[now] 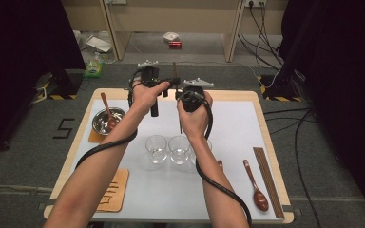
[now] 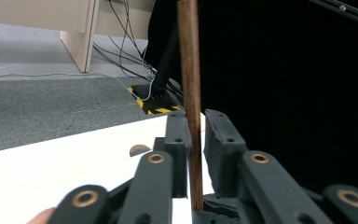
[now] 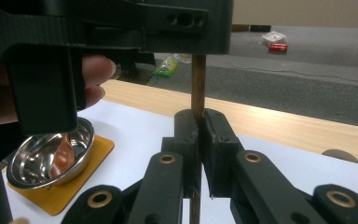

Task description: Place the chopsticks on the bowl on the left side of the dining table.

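Observation:
A dark wooden chopstick (image 1: 175,71) stands upright in the air over the far middle of the white-topped table (image 1: 228,123). My right gripper (image 1: 178,96) comes at it from the right and is shut on it; in the right gripper view its jaws (image 3: 199,116) pinch the chopstick (image 3: 198,79). My left gripper (image 1: 172,84) reaches in from the left just above. In the left gripper view the chopstick (image 2: 189,56) stands between that gripper's jaws (image 2: 196,121): it lies against one jaw, with a thin gap to the other. The left gripper's body (image 3: 121,18) spans the top of the right gripper view.
A steel bowl (image 1: 108,121) holding a wooden spoon sits on an orange coaster at the left. Three clear glasses (image 1: 156,148) stand in a row at mid-table under my arms. Another wooden spoon (image 1: 256,187) and more chopsticks (image 1: 268,180) lie at the right; a wooden coaster (image 1: 114,190) lies front left.

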